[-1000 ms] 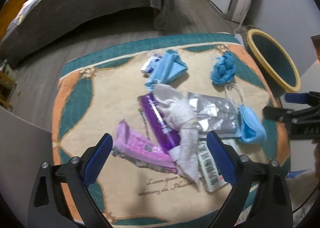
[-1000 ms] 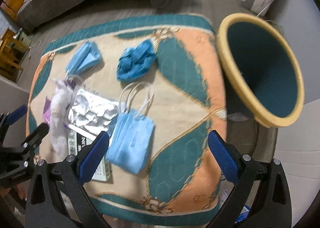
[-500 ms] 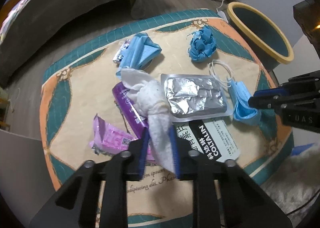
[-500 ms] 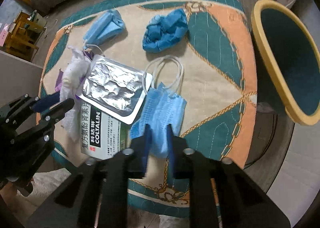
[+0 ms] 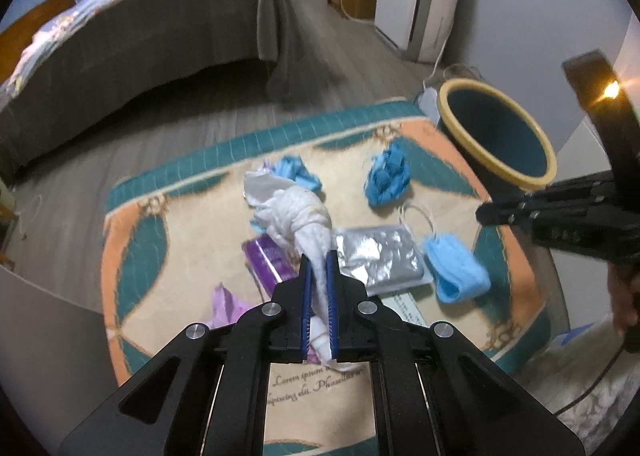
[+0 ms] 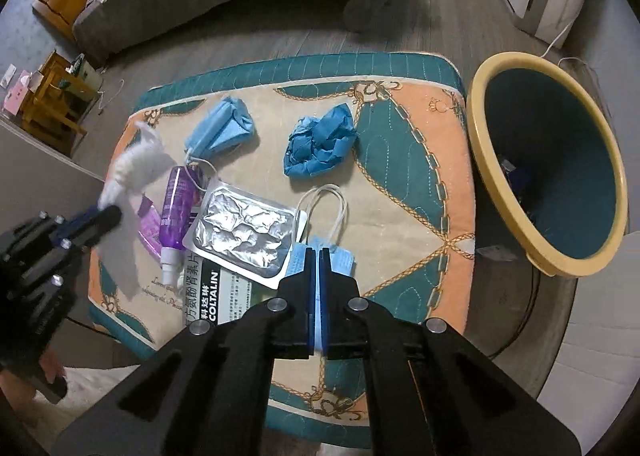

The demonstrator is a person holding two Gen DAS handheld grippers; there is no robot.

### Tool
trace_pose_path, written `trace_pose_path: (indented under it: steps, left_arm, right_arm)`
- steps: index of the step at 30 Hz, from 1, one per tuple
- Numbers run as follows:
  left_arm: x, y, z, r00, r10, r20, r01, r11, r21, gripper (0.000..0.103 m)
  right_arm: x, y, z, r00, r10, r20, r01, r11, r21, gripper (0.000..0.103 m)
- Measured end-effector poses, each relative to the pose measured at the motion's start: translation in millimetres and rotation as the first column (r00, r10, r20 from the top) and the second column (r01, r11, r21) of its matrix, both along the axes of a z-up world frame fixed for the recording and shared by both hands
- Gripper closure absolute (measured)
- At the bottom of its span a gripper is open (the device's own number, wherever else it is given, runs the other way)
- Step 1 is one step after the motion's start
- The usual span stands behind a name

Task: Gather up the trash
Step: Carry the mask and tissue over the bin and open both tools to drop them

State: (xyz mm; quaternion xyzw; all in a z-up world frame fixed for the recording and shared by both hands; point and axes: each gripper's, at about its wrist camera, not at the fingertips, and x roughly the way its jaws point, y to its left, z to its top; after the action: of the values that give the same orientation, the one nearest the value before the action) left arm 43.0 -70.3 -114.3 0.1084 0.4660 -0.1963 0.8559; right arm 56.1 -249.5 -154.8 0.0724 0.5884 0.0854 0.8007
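Note:
My left gripper [image 5: 319, 264] is shut on a crumpled white tissue [image 5: 298, 213] and holds it lifted above the patterned mat [image 5: 132, 240]. The tissue also shows blurred in the right wrist view [image 6: 134, 163]. My right gripper [image 6: 318, 256] is shut on a blue face mask [image 6: 340, 260] and holds it above the mat; the mask hangs below that gripper in the left wrist view [image 5: 456, 270]. The yellow-rimmed teal bin [image 6: 492, 159] stands off the mat's right edge.
On the mat [image 6: 400, 191] lie a silver foil pack [image 6: 240, 232], a purple spray bottle [image 6: 176, 203], a purple wrapper [image 5: 228, 308], a Coltalin box [image 6: 224, 296], a crumpled blue glove [image 6: 320, 143] and a folded blue mask [image 6: 220, 131]. A bed [image 5: 140, 31] stands behind.
Both grippers closed, left on the tissue and right on the blue mask, then rose. The tissue and mask have lifted off the mat.

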Motion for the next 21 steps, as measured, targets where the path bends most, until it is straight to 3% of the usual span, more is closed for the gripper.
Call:
trace_pose_path:
  steps: [2, 3, 4, 6, 11, 12, 13, 16, 21]
  left_arm:
    - [0, -1, 3, 1.0, -0.002, 0.013, 0.002, 1.0, 0.001, 0.095]
    - [0, -1, 4, 1.0, -0.002, 0.015, 0.002, 1.0, 0.002, 0.095]
    - [0, -2, 4, 1.0, -0.002, 0.016, 0.002, 1.0, 0.002, 0.095]
    - [0, -2, 4, 1.0, -0.003, 0.018, 0.003, 1.0, 0.005, 0.095]
    - [1, -2, 3, 1.0, -0.003, 0.017, 0.003, 1.0, 0.007, 0.095]
    - [1, -2, 3, 1.0, -0.003, 0.015, 0.003, 1.0, 0.007, 0.095]
    - [0, -2, 3, 1.0, -0.003, 0.015, 0.003, 1.0, 0.007, 0.095]
    - [0, -1, 6, 1.0, -0.003, 0.028, 0.003, 1.0, 0.004, 0.095]
    - [0, 5, 17, 0.998, 0.005, 0.063, -0.003, 0.999, -0.034, 0.095]
  right_arm:
    - [0, 3, -8, 1.0, -0.005, -0.031, 0.005, 1.0, -0.006, 0.095]
    - [0, 5, -15, 0.998, -0.007, -0.056, 0.006, 1.0, -0.022, 0.078]
    - [0, 9, -21, 0.997, -0.004, -0.072, 0.001, 0.999, -0.039, 0.053]
    - [-3, 13, -25, 0.997, 0.008, -0.082, -0.013, 0.998, -0.062, 0.041]
    - [-4, 25, -52, 0.985, 0.055, -0.162, -0.076, 0.99, -0.121, 0.042]
    - [-5, 27, -57, 0.982, 0.065, -0.177, -0.088, 0.988, -0.127, 0.055]
    - [-5, 29, -59, 0.98, 0.077, -0.185, -0.101, 0.987, -0.127, 0.08]
    - [-4, 30, -52, 0.982, 0.094, -0.167, -0.116, 0.985, -0.131, 0.095]
    - [-1, 10, -19, 0.997, 0.039, -0.068, -0.044, 0.996, -0.083, 0.095]
